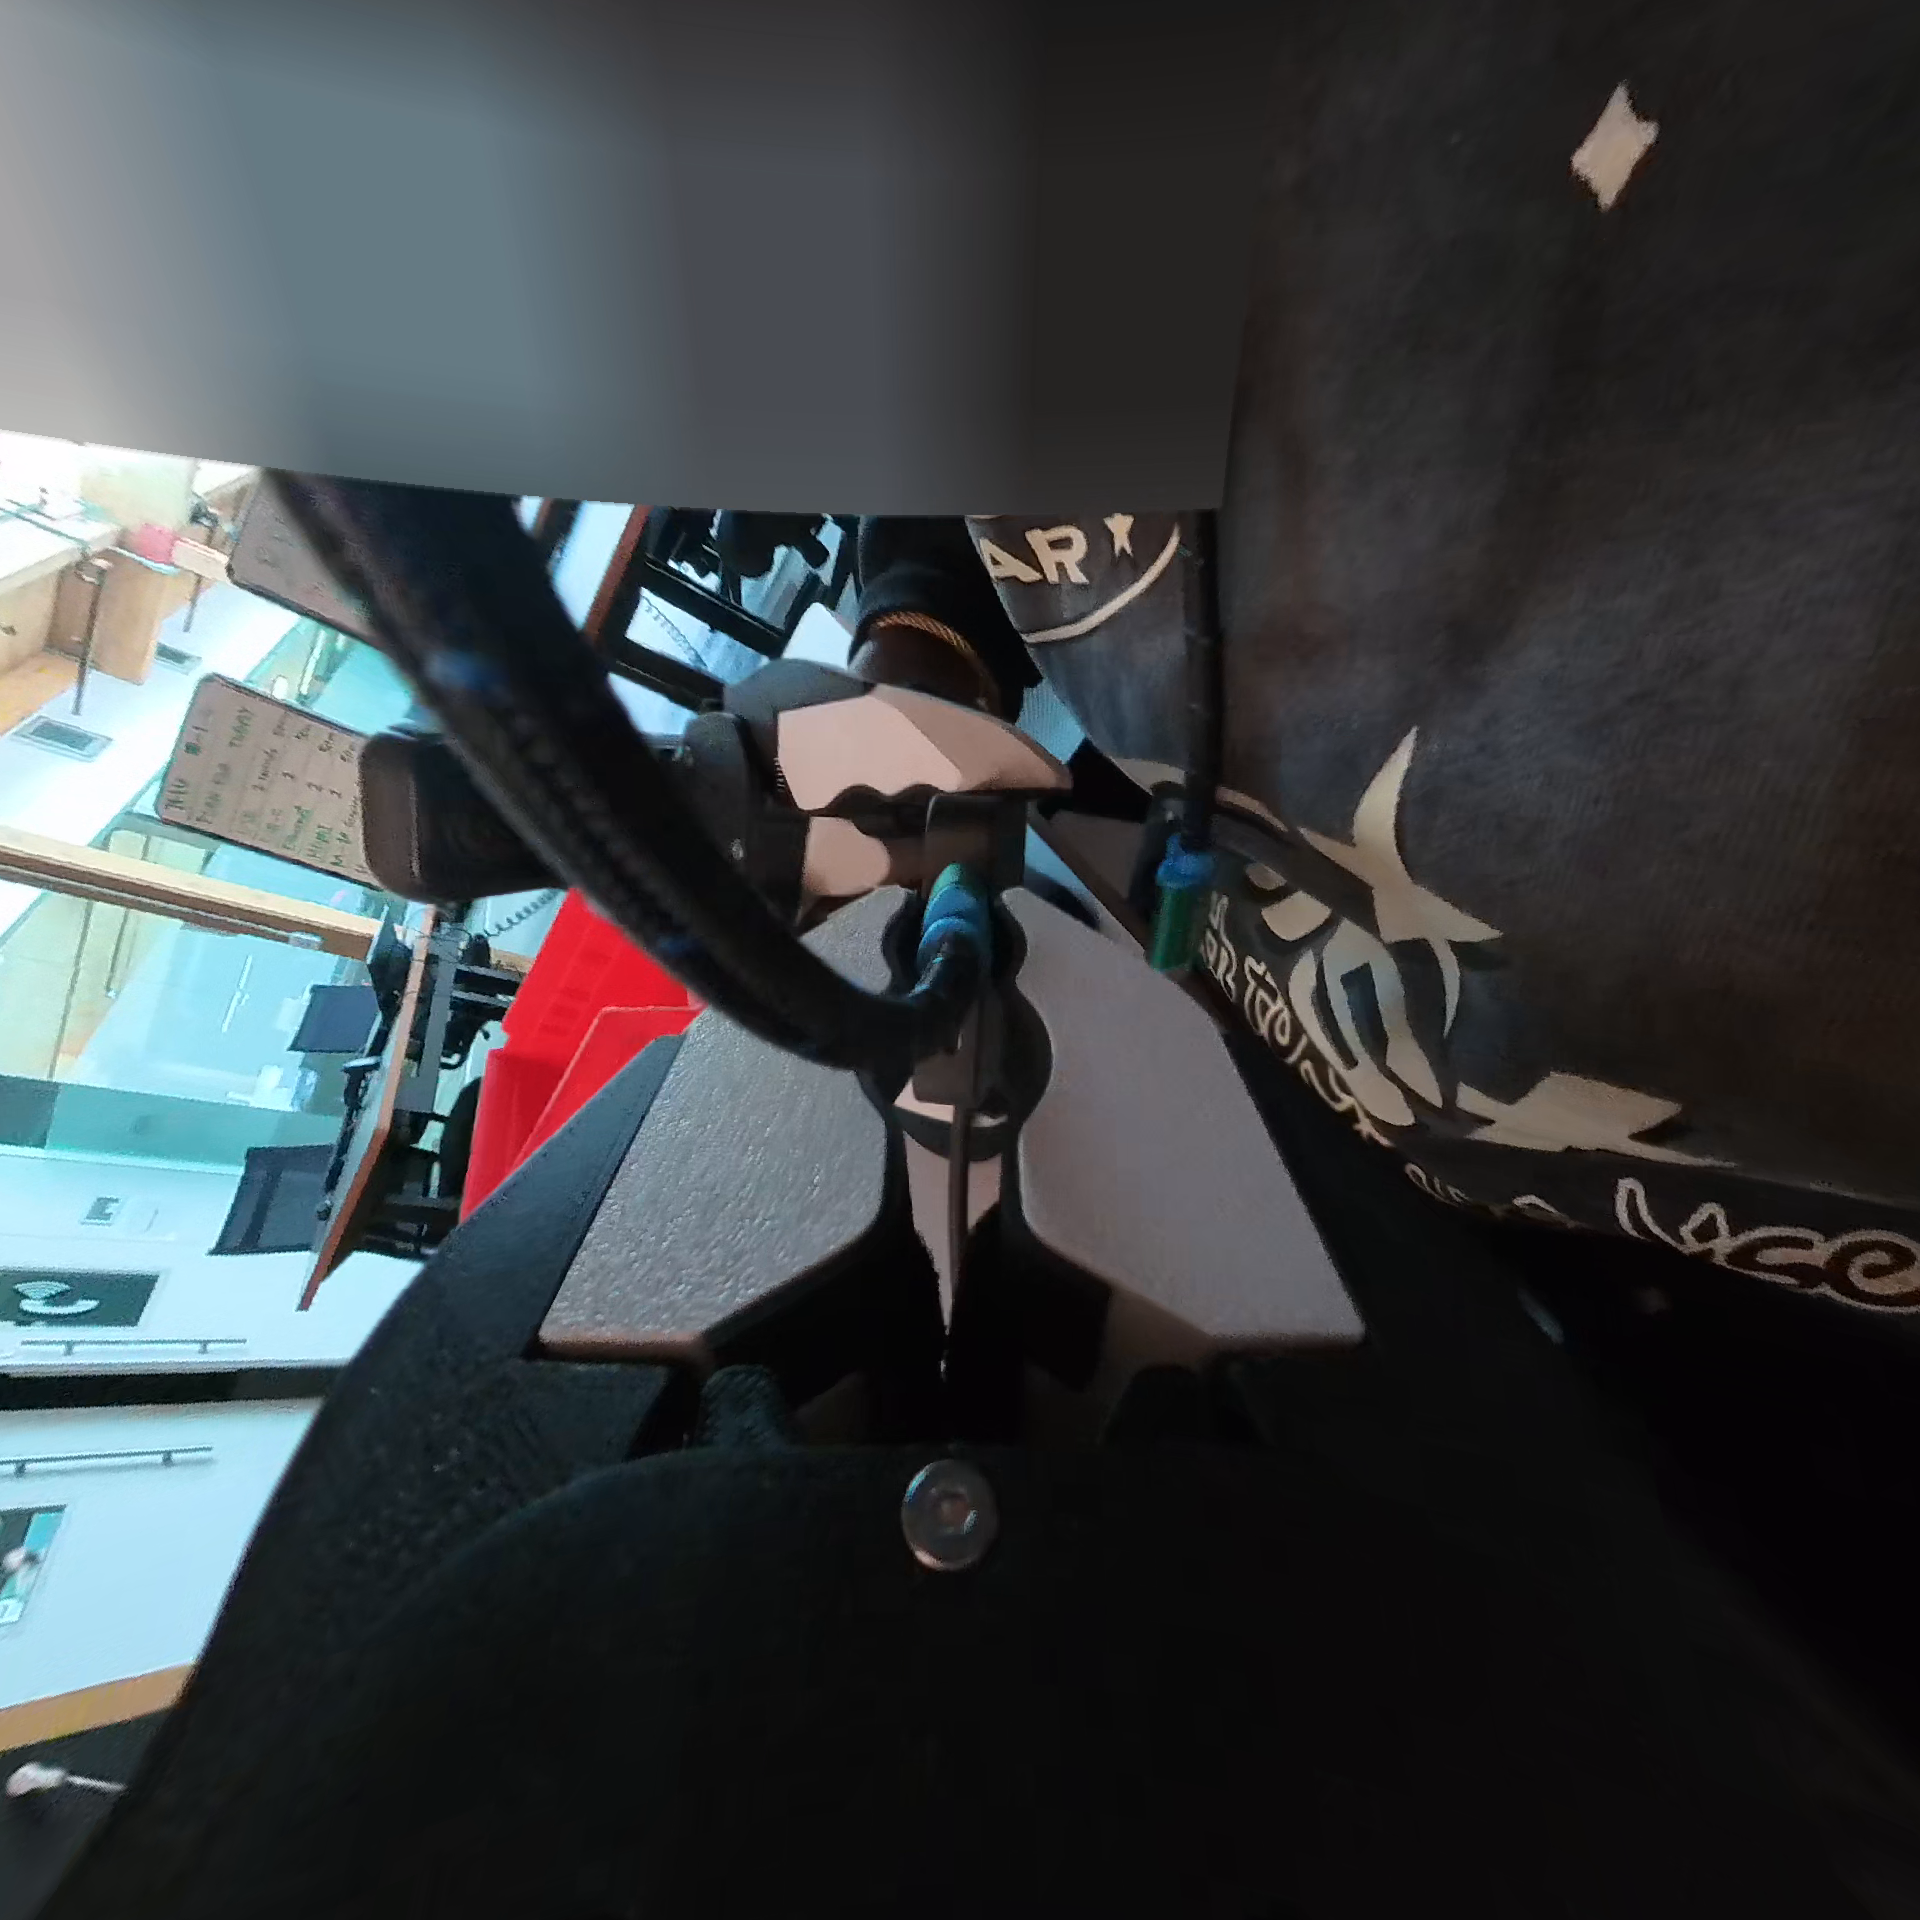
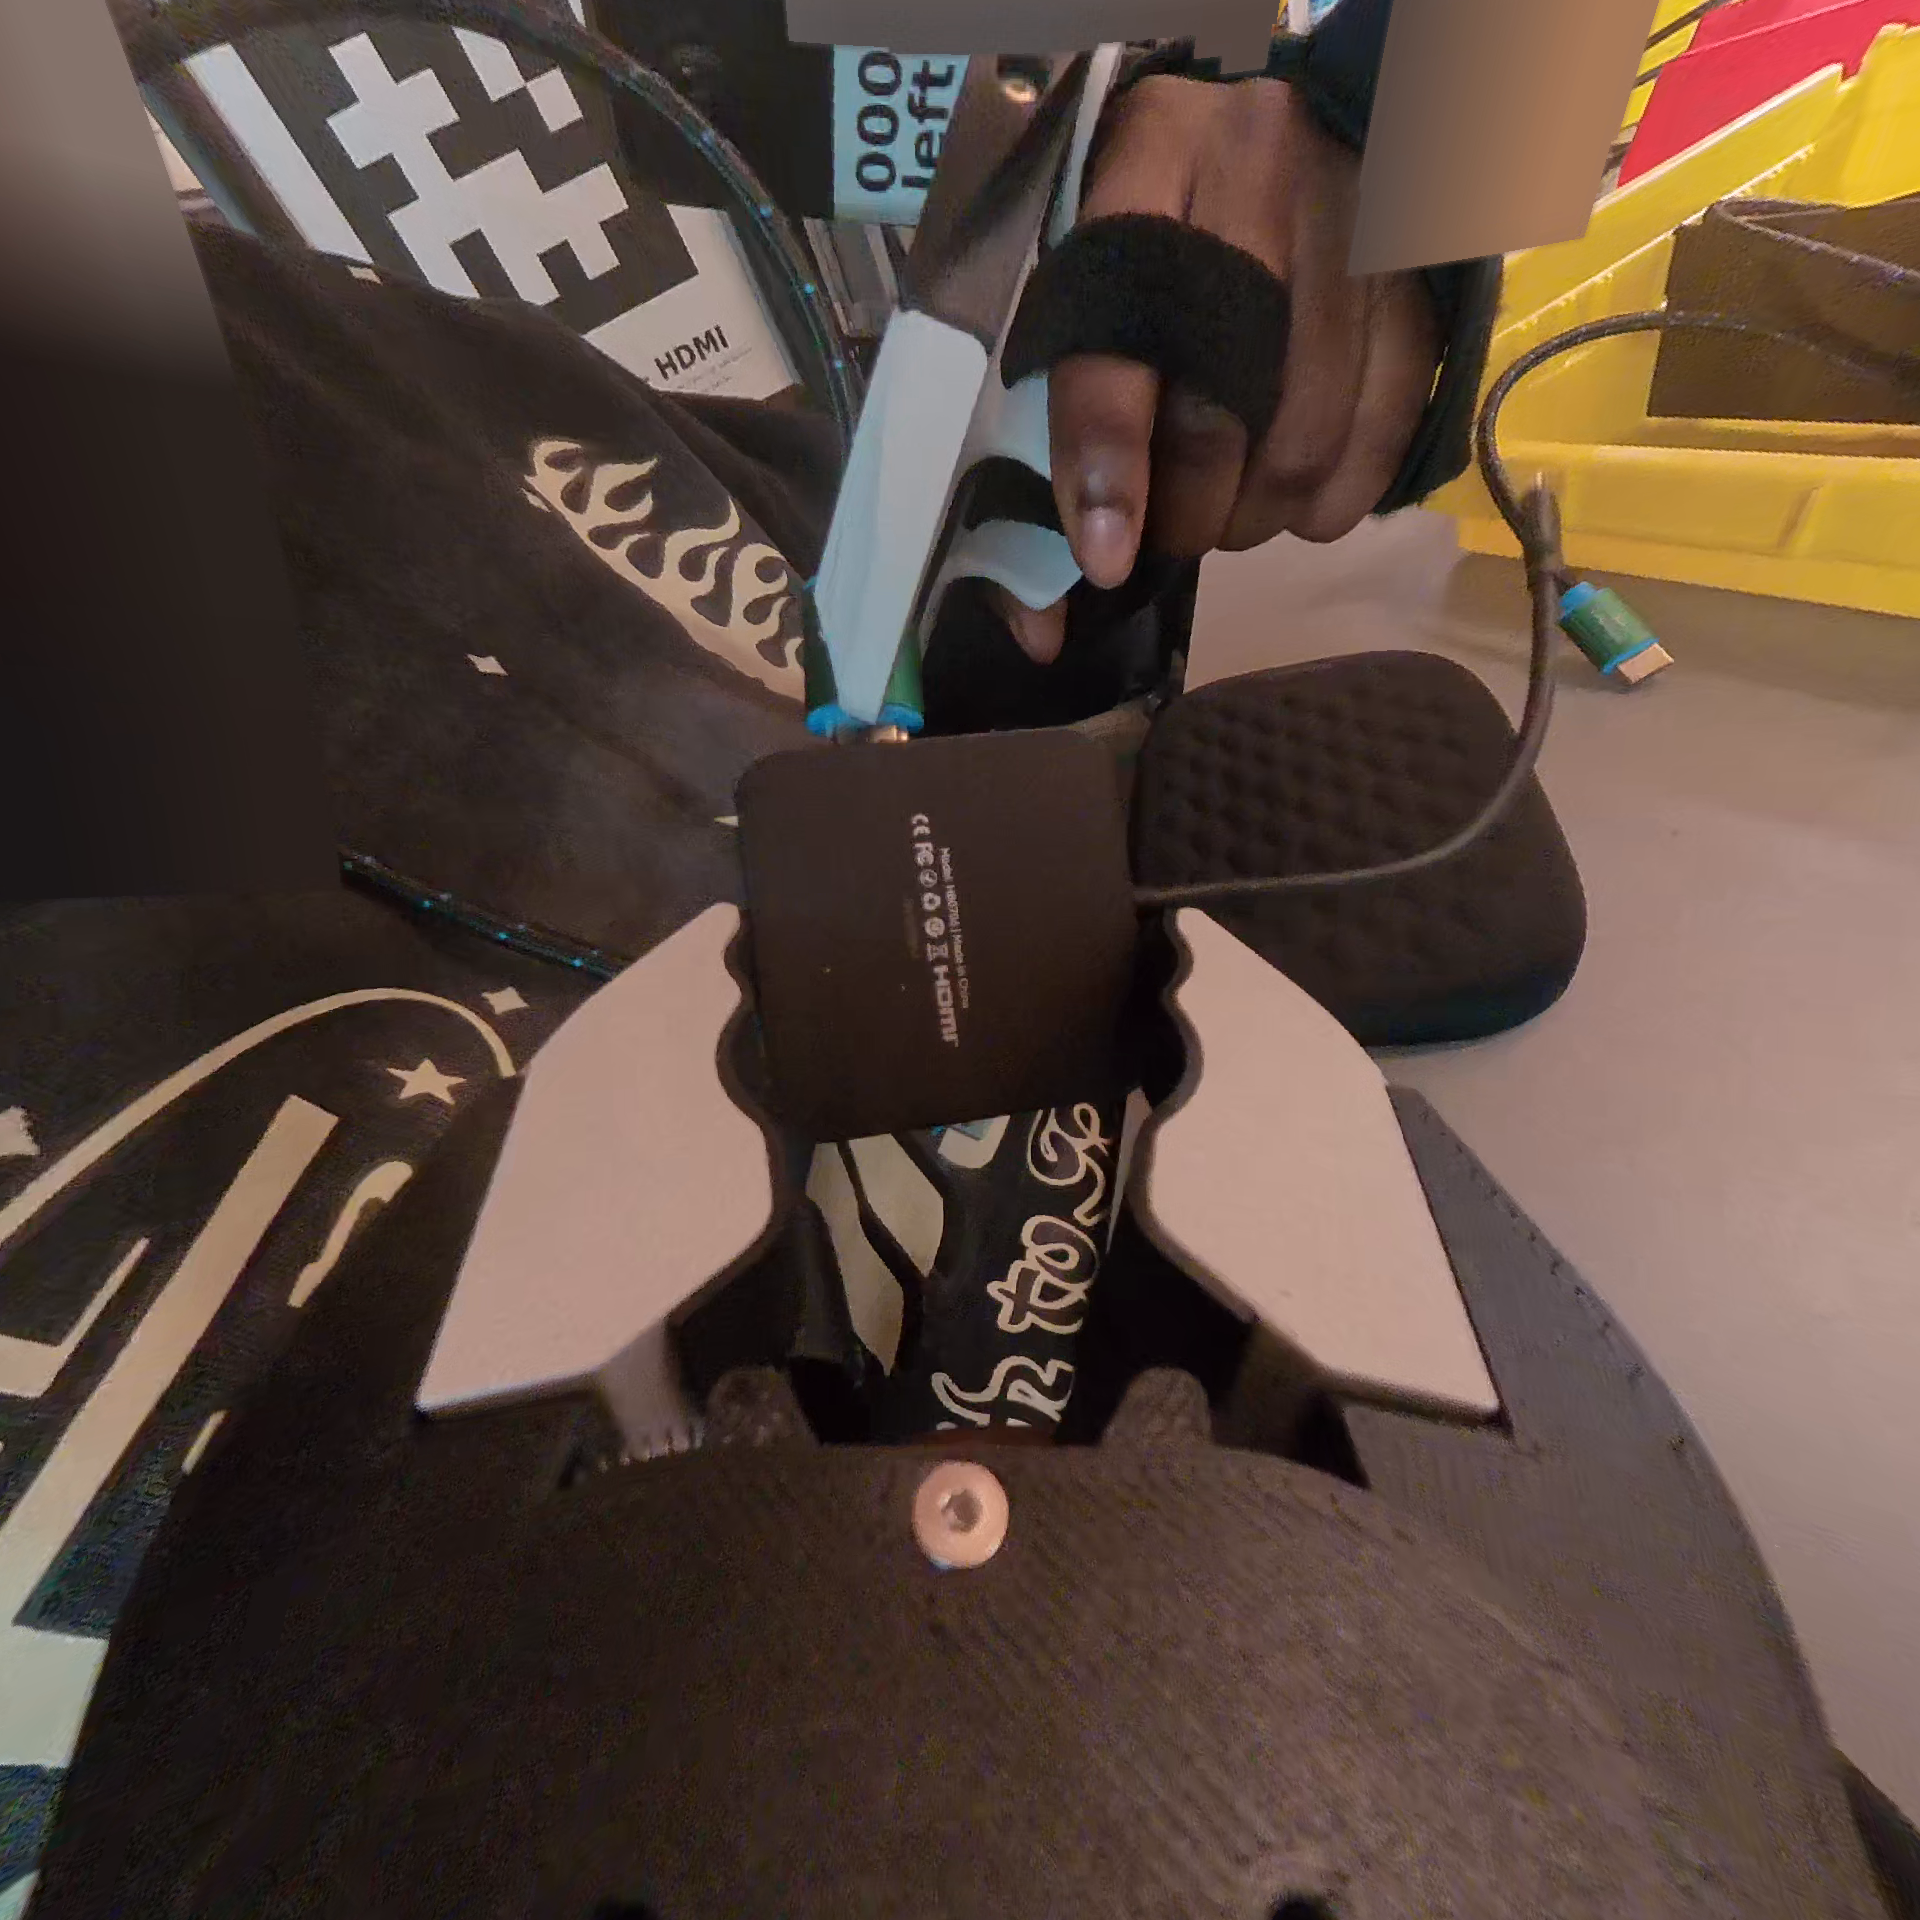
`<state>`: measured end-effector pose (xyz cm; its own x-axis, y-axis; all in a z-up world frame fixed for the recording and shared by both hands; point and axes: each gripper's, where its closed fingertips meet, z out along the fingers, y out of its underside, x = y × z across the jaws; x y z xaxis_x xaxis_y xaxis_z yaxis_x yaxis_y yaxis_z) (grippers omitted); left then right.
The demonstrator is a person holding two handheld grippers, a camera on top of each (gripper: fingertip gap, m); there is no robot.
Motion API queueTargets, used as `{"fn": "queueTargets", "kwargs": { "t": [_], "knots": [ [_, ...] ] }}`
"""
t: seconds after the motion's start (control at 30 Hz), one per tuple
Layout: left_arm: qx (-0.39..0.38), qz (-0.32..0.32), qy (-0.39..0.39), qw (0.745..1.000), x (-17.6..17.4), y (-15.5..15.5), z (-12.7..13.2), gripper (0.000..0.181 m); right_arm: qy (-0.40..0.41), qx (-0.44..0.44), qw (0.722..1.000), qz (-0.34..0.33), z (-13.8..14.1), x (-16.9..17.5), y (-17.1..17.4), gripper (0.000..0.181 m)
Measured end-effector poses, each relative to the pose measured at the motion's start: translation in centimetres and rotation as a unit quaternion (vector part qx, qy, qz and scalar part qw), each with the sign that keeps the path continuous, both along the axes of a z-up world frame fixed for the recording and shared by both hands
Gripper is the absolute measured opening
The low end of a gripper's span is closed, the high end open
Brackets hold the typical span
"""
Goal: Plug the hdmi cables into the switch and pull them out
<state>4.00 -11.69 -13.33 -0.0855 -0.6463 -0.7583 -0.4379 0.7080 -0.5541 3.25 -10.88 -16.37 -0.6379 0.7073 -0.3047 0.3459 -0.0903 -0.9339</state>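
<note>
Grey tabletop (image 2: 1714,987) lies at three o'clock. Right gripper (image 2: 951,997) pinches the black switch (image 2: 935,925) by its sides; left gripper (image 1: 961,966), at twelve o'clock, clamps a green-and-blue HDMI plug (image 1: 951,914) at the switch's far edge.

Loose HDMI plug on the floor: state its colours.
HDMI plug: green body, blue end rings, metal tip. Clearest in the right wrist view.

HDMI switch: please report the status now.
Right gripper shut on switch. Left gripper shut on green plug at switch edge. Spare plug loose on table.
</note>
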Motion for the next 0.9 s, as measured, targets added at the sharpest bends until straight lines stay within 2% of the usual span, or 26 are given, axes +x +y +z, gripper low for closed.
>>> {"fn": "queueTargets", "kwargs": {
  "t": [0.13,0.2,0.3,0.4,0.5,0.53,0.63,0.7,0.77,0.8,0.83,0.9],
  "knots": [
    [-0.026,-0.008,-0.014,1.0,0.1,-0.3,-0.1,0.012,0.01,0.003,1.0,0.004,0.1,0.0,-0.2,0.073],
    [-0.03,-0.009,-0.039,0.999,0.3,-0.2,0.4,0.012,0.021,-0.026,0.999,0.006,0.9,-0.1,-0.3,0.073],
    [-0.029,0.006,-0.028,0.999,0.3,0.2,-0.2,0.012,0.014,-0.035,0.999,-0.007,0.4,-0.6,0.1,0.075],
    [-0.064,-0.003,-0.048,0.997,0.3,0.2,-0.5,0.012,0.01,-0.053,0.999,-0.003,0.0,-0.9,-0.2,0.076],
    [-0.091,0.022,-0.057,0.994,-0.1,0.8,-0.6,0.013,0.01,-0.07,0.997,-0.022,-0.1,-1.2,0.4,0.075],
    [-0.095,0.034,-0.064,0.993,-0.3,1.2,-0.6,0.016,0.019,-0.084,0.996,-0.025,0.2,-1.2,0.5,0.075],
    [-0.101,0.051,-0.074,0.991,-0.2,1.7,-0.9,0.049,0.037,-0.093,0.994,-0.038,0.7,-1.2,1.1,0.075],
    [-0.105,0.055,-0.118,0.986,-0.5,1.8,0.5,0.056,0.043,-0.089,0.994,-0.05,0.7,-1.1,1.6,0.075],
    [-0.118,0.079,-0.196,0.97,-1.8,2.3,2.5,0.056,0.051,-0.086,0.993,-0.068,0.8,-1.0,2.3,0.075],
    [-0.134,0.101,-0.246,0.955,-2.6,2.9,3.6,0.056,0.058,-0.075,0.992,-0.084,0.9,-1.1,2.8,0.075],
    [-0.16,0.123,-0.301,0.932,-3.4,3.4,4.4,0.056,0.068,-0.054,0.99,-0.107,1.0,-1.2,3.4,0.075],
    [-0.233,0.138,-0.41,0.871,-4.3,4.0,5.1,0.056,0.096,0.002,0.982,-0.162,1.3,-1.6,4.7,0.075]
  ]
}}
